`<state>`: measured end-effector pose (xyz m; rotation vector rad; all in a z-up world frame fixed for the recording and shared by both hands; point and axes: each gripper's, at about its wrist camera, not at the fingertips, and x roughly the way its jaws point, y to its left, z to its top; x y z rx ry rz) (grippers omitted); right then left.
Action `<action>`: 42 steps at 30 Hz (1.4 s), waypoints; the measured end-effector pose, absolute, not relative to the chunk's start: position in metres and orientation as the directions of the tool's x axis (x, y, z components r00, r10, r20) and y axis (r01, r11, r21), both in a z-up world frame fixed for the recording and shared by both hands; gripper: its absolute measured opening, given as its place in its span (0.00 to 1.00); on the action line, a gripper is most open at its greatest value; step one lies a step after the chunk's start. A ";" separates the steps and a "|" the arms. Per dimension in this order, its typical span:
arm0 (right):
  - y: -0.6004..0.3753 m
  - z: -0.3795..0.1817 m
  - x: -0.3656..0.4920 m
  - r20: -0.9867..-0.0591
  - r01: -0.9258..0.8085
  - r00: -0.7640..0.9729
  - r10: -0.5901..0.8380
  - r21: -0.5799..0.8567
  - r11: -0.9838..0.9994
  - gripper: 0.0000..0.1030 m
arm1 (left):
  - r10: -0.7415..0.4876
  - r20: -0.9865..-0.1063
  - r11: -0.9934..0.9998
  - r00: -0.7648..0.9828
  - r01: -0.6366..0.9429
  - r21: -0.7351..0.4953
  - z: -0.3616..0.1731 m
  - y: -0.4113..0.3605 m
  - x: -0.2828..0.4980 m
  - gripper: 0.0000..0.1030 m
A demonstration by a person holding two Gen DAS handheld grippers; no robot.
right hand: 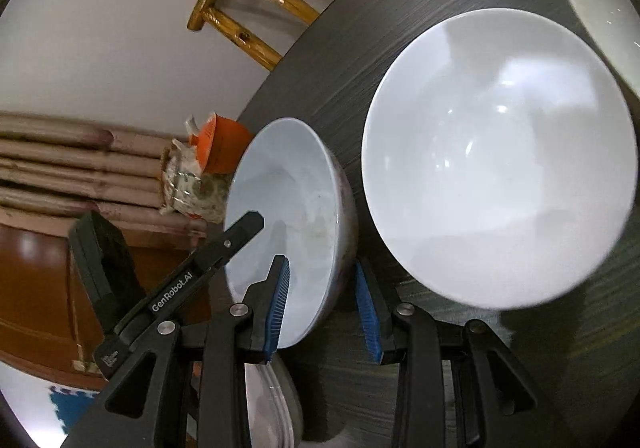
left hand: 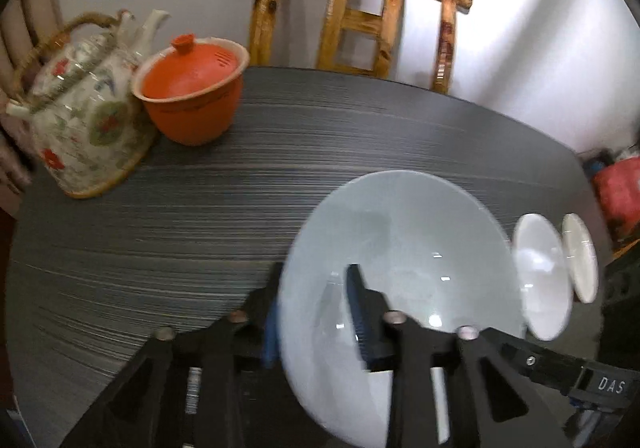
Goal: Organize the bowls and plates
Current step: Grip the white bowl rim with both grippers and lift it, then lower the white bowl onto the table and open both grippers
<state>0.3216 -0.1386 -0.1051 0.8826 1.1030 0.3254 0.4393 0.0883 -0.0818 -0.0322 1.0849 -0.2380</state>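
Note:
In the left wrist view my left gripper (left hand: 316,312) is shut on the rim of a big pale bowl (left hand: 404,280), one finger inside and one outside, holding it over the dark striped table (left hand: 224,216). Two small white dishes (left hand: 544,276) show to its right. In the right wrist view my right gripper (right hand: 324,304) has its blue pads on either side of the rim of a pale bowl with a brown outside (right hand: 296,216); they look closed on it. A larger white bowl (right hand: 500,160) sits to the right. The left gripper's finger reaches in from the left.
An orange lidded pot (left hand: 192,88) and a flowered teapot (left hand: 84,116) stand at the table's far left. A wooden chair (left hand: 352,12) stands behind the table against the white wall. Another white dish (right hand: 600,8) lies at the far right. Clear plates (right hand: 272,408) lie under the right gripper.

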 end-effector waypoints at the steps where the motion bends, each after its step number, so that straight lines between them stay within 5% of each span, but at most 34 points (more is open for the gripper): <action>1: -0.137 -0.106 0.323 -0.649 0.184 0.444 0.618 0.741 0.646 0.24 | -0.200 -0.873 0.976 0.445 0.170 -0.137 -0.082 0.091 0.439 0.16; 19: -0.166 -0.084 0.243 -0.672 0.061 0.444 0.593 0.683 0.728 0.18 | -0.316 -0.828 0.947 0.462 0.197 -0.252 -0.043 0.060 0.297 0.12; 42: -0.242 -0.105 0.140 -0.722 0.090 0.458 0.519 0.619 0.781 0.16 | -0.341 -0.833 0.938 0.437 0.221 -0.268 -0.089 -0.004 0.207 0.12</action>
